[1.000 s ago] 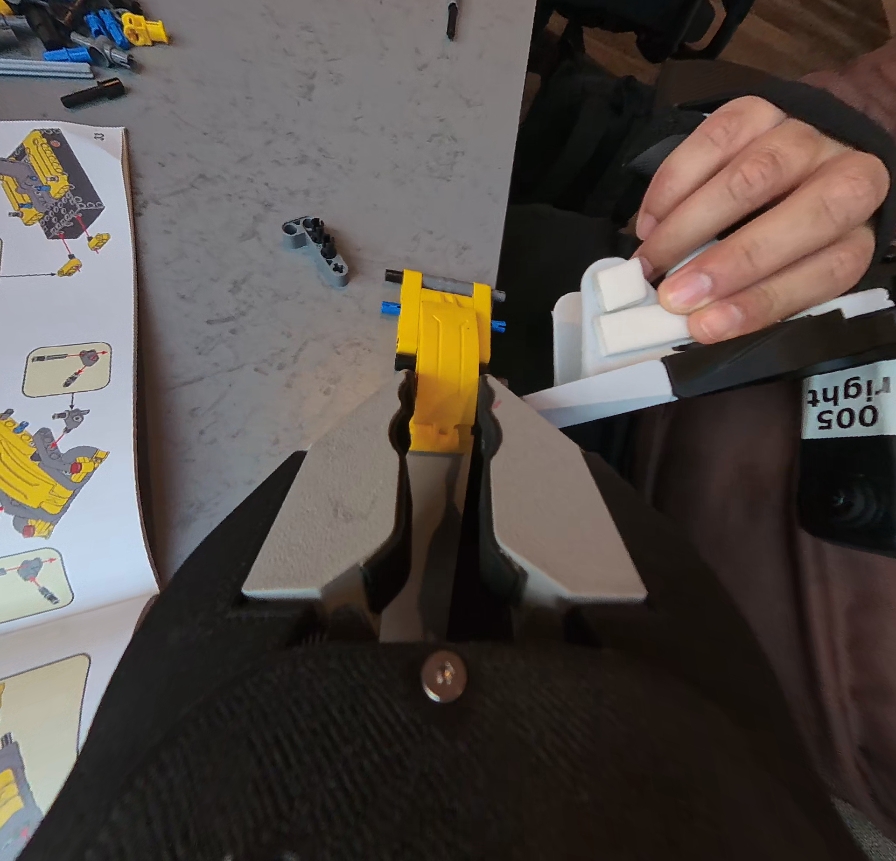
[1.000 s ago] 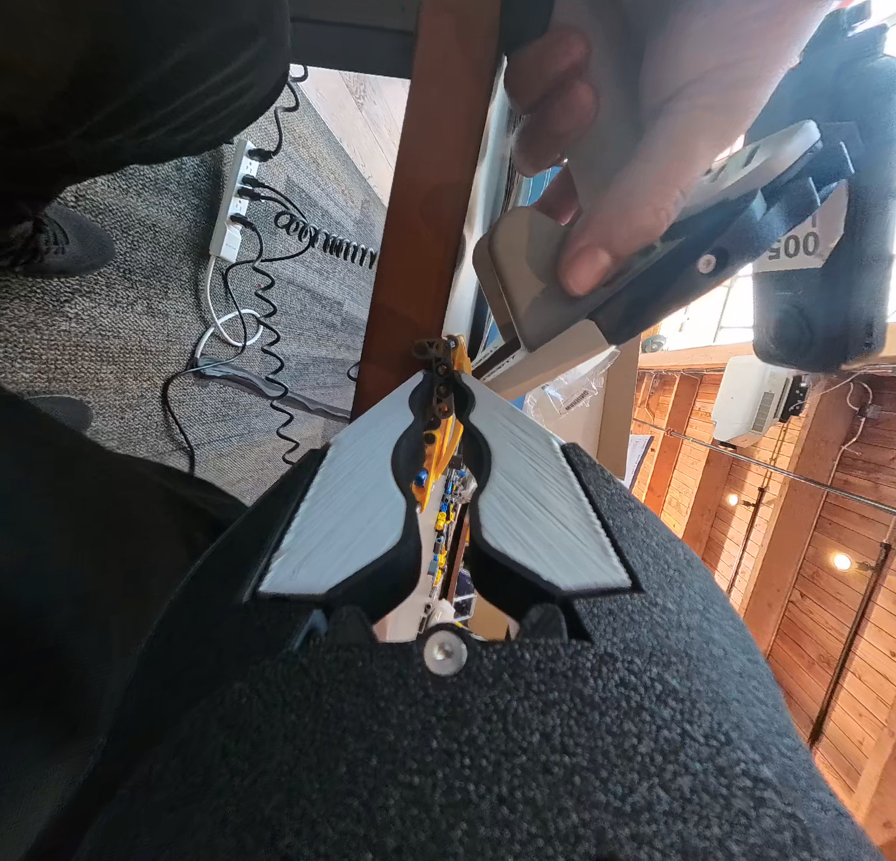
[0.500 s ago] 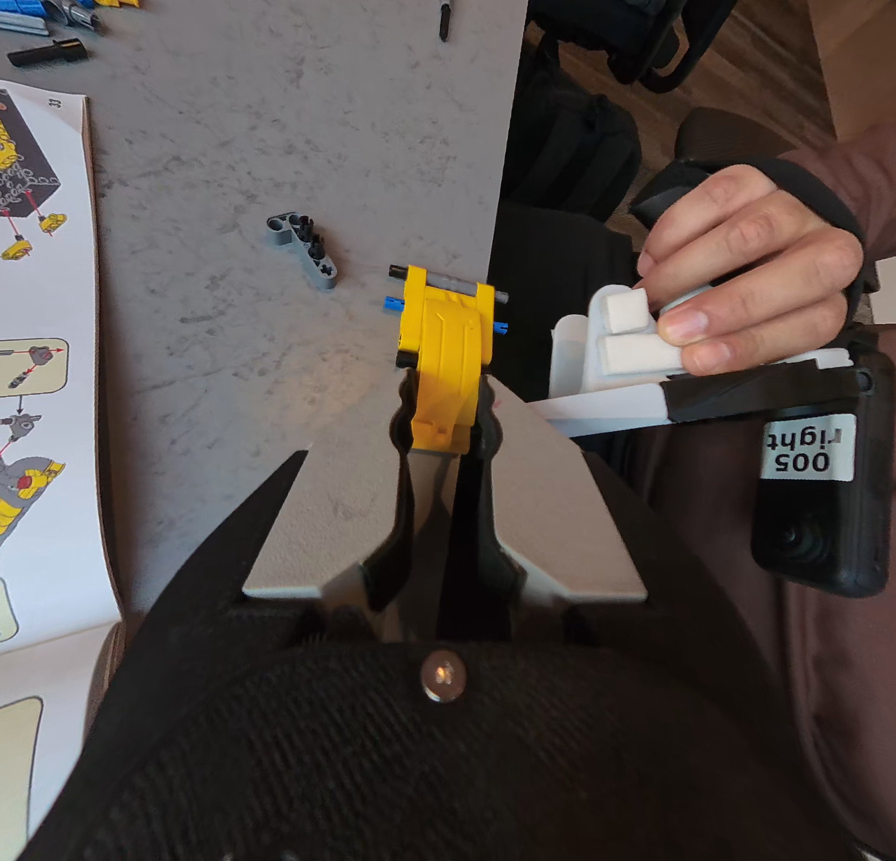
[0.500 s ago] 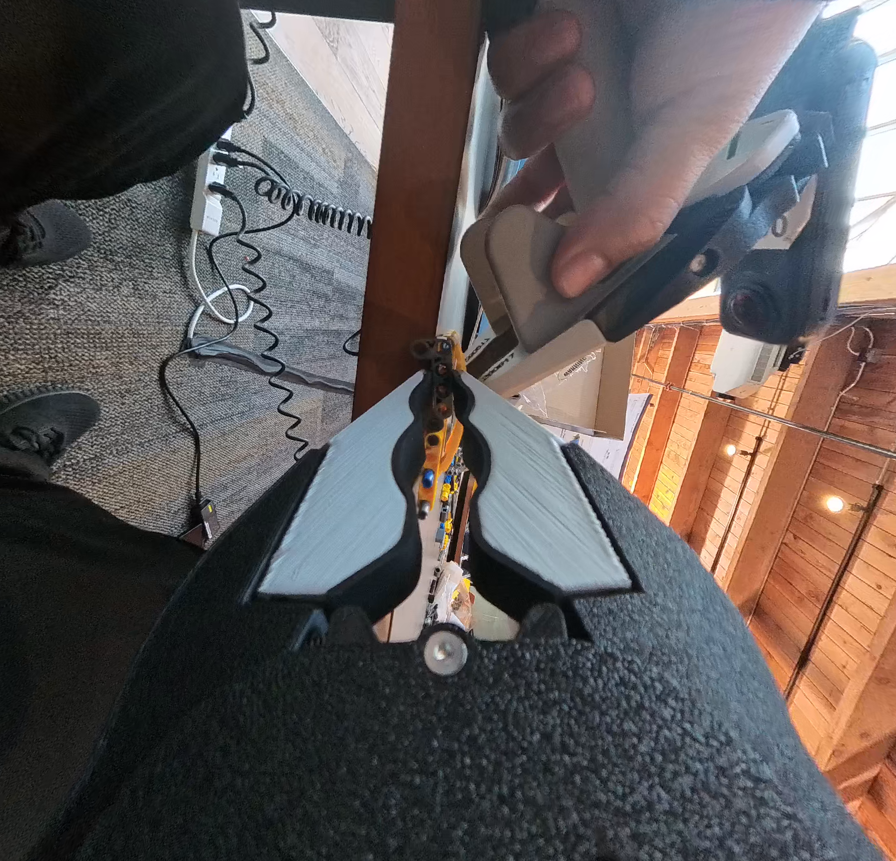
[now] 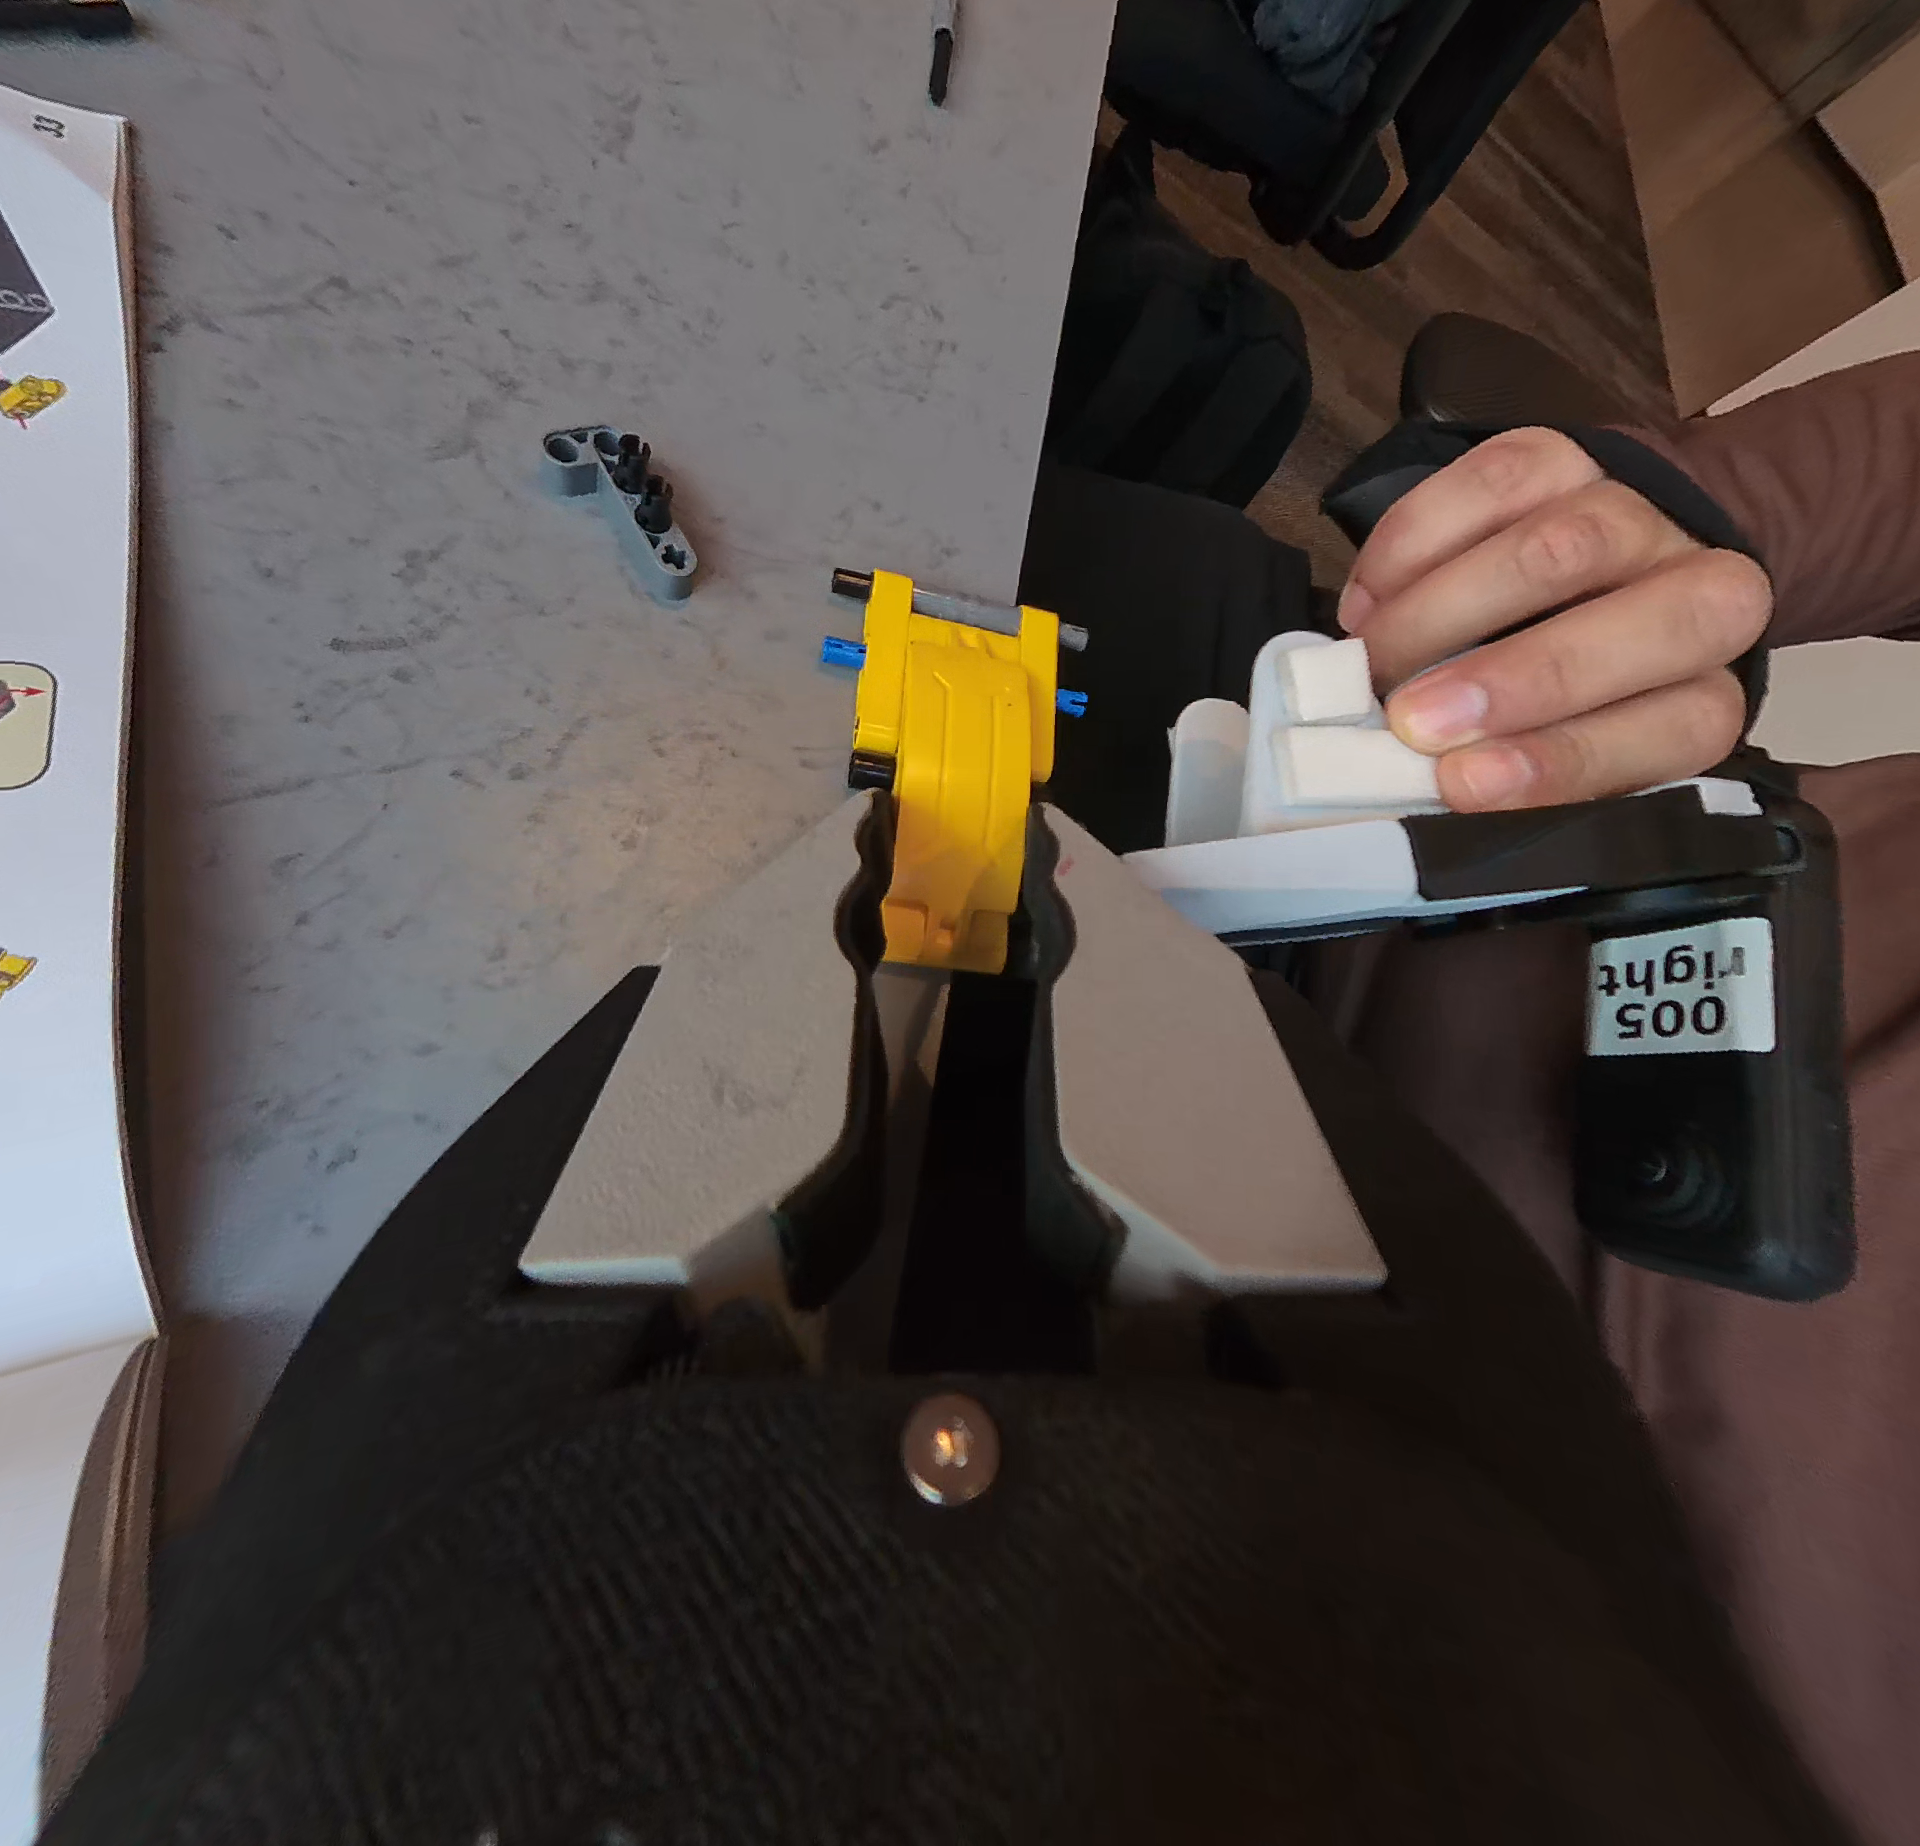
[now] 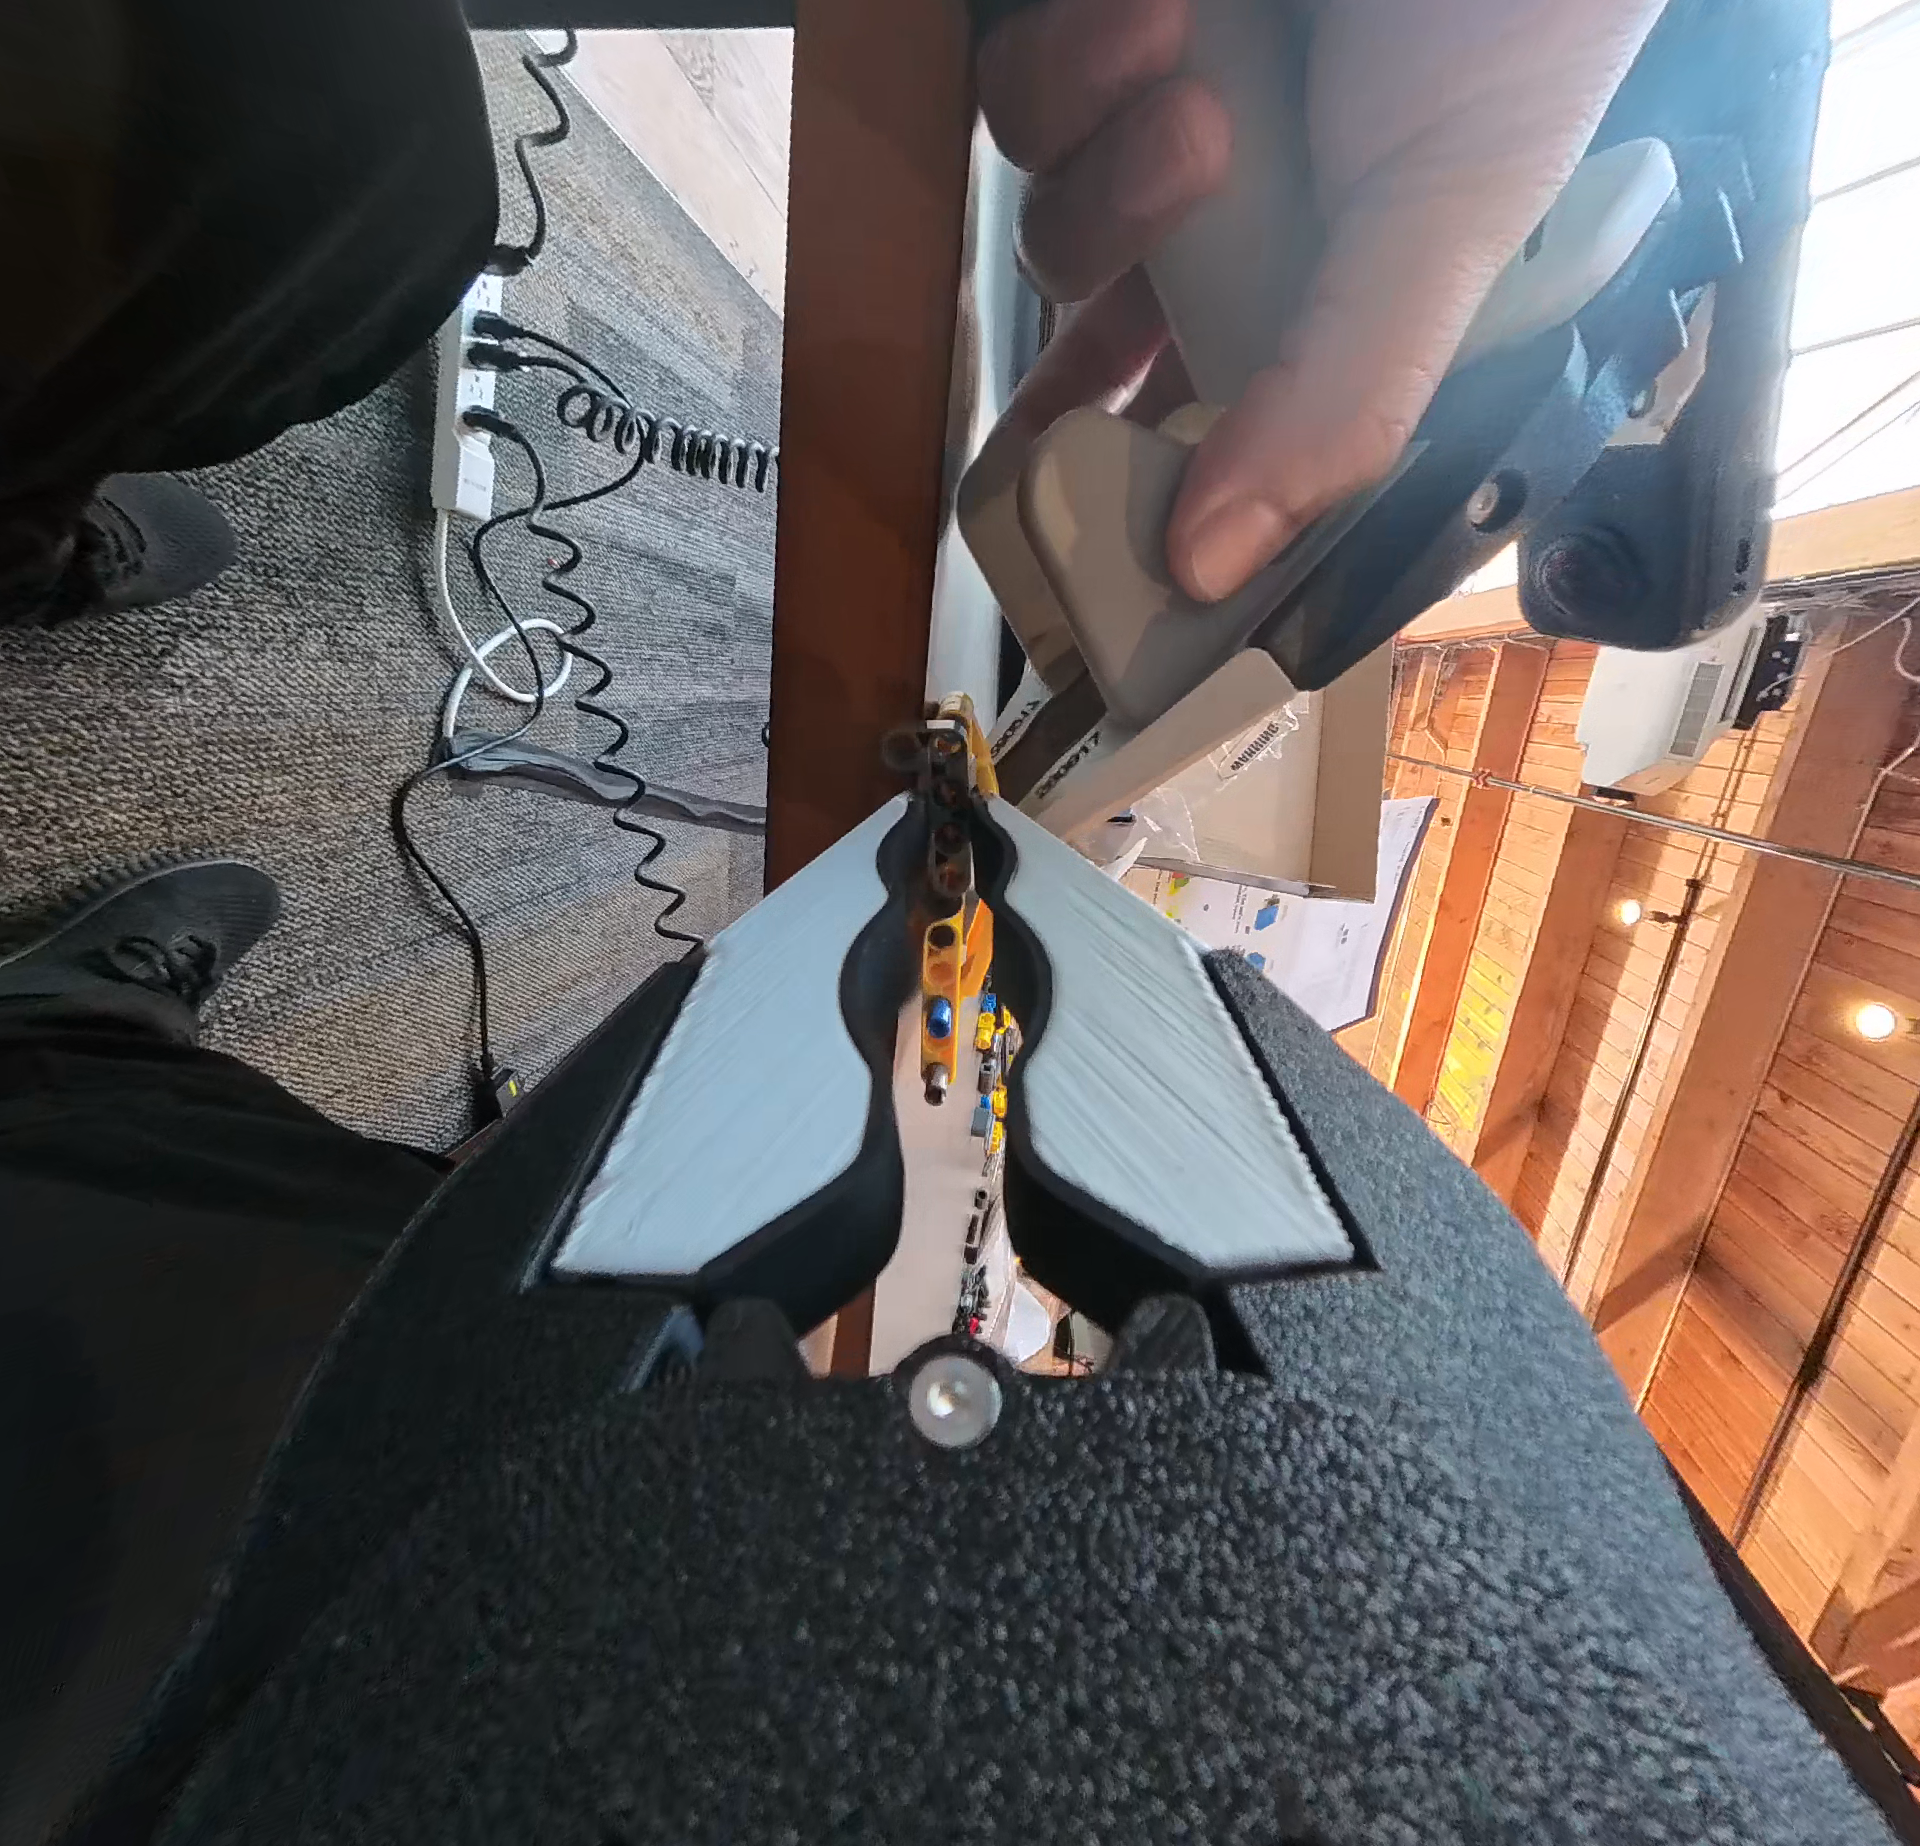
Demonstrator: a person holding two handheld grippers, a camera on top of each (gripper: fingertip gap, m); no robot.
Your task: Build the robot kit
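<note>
My left gripper is shut on a yellow brick assembly with a grey axle and blue and black pins, held just above the grey table's right edge. My right gripper is shut on a thin black-and-yellow beam part of what looks like the same assembly. Its white finger reaches in from the right behind my left finger in the left wrist view. A hand squeezes the right gripper's trigger. Another hand holds the left gripper's handle.
A grey bent beam with black pins lies on the table left of the assembly. An instruction booklet lies at the left and a black pen at the far edge. Below are a brown table leg, a power strip with cords and shoes. My two grippers' fingertips are within a few centimetres of each other. Left tips and right tips are each some 25 centimetres from the black pen.
Both grippers keep their hold on the assembly. The pair has shifted slightly, so the booklet and loose parts slid left and out of view. The right gripper's camera body swung further into the left wrist view.
</note>
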